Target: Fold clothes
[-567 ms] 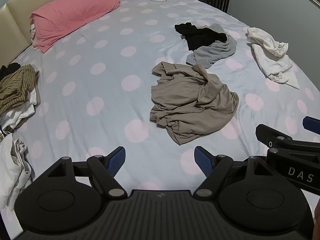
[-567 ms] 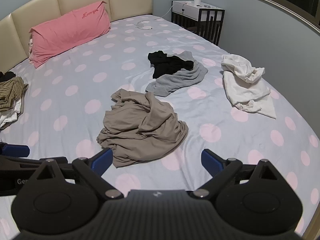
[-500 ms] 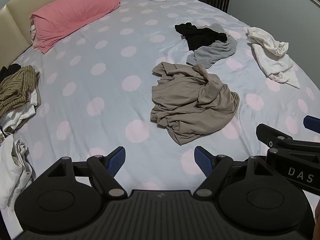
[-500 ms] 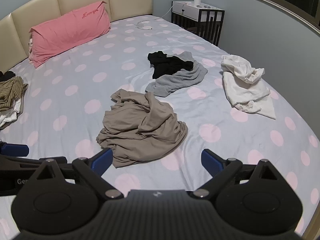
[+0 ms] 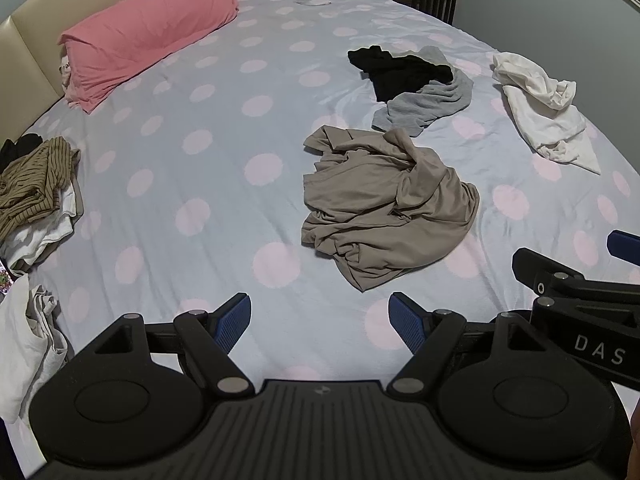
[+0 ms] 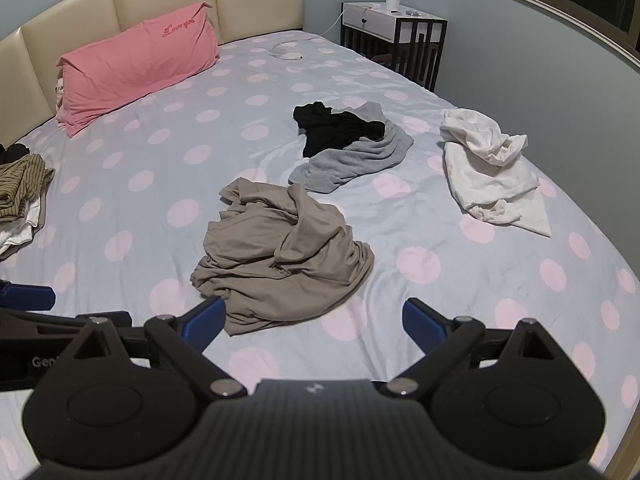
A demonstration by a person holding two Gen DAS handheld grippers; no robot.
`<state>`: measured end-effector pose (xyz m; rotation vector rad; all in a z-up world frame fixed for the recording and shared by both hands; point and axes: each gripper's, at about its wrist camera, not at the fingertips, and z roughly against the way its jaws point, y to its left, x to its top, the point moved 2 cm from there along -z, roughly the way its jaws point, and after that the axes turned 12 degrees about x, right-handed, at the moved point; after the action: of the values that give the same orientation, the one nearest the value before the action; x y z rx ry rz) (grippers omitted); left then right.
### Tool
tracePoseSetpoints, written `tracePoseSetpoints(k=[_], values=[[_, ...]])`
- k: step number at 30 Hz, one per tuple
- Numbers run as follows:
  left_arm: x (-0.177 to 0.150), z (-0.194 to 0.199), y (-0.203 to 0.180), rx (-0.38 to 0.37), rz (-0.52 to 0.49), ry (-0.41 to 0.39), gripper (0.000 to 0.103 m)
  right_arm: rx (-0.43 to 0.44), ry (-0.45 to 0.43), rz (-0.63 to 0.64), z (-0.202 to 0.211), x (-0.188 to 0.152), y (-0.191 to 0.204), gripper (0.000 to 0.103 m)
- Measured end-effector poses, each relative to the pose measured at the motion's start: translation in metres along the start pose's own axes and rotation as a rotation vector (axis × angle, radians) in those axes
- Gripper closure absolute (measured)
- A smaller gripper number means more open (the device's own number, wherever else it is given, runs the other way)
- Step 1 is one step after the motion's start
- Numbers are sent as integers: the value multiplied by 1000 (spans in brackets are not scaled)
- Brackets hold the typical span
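Observation:
A crumpled taupe garment lies mid-bed on the dotted sheet. Behind it a black garment rests on a grey one. A white garment is bunched at the right. My left gripper hovers open over bare sheet, short of the taupe garment. My right gripper is open too, its left fingertip close by the taupe garment's near hem. Nothing sits between either pair of fingers. The right gripper's arm shows at the edge of the left wrist view.
A pink pillow leans on the cream headboard. A striped olive garment on white cloth lies at the left edge, more white cloth nearer. A nightstand stands beyond the bed's far corner.

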<state>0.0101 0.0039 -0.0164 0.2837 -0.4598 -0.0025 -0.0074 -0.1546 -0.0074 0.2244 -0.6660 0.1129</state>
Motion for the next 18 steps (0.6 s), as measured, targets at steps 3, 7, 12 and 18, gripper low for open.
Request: tracePoseSetpoints(k=[3,7,12,18], values=[[0,2,-1,2,-2,-2,28,0,0,-3,0,0,0,7],[-1,3,-3,7,-5,-3,28,1,2,-6,0,1,-2,7],[-1,1,-5,10,-9,0,28,3,5,-9,-1,1,-3,7],[0,2,-4,8,-5,-4,28,7,7,-9,-3,0,-5,7]])
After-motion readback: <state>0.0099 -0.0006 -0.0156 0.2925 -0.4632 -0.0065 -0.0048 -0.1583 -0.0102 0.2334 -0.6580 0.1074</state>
